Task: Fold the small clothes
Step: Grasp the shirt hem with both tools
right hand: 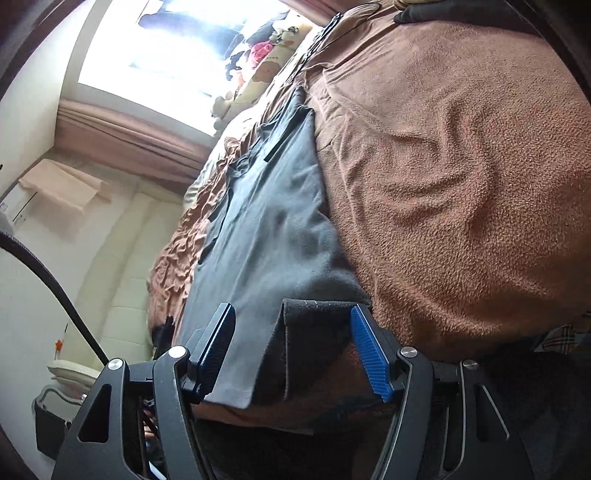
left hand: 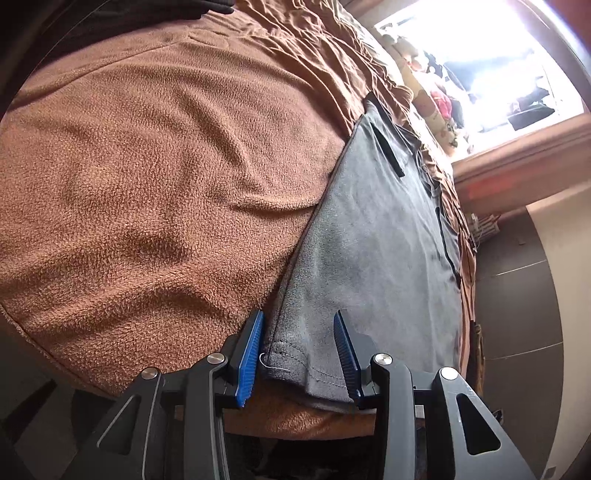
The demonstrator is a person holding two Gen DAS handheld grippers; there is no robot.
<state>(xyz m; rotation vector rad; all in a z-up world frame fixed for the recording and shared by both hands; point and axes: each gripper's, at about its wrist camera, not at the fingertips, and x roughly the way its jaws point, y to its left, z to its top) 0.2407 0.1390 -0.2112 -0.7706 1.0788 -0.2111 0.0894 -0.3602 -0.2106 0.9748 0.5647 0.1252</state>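
A grey garment (left hand: 369, 229) with dark pocket slits lies flat along the edge of a bed, on a brown fleece blanket (left hand: 147, 166). My left gripper (left hand: 299, 315) straddles its near hem corner. The blue pads stand apart, one at the garment's edge and one over the cloth, without pinching it. In the right wrist view the same garment (right hand: 266, 229) runs away from me over the blanket (right hand: 461, 184). My right gripper (right hand: 291, 307) is open around the other near corner, where a dark flap is turned up between the jaws.
A bright window (left hand: 480, 74) (right hand: 166, 44) stands beyond the bed's far end, with soft toys (right hand: 266, 48) beside it. Dark floor (left hand: 517, 295) lies past the bed edge. A black cable (right hand: 48, 273) hangs at the left. Dark cloth (right hand: 417, 14) rests at the blanket's far side.
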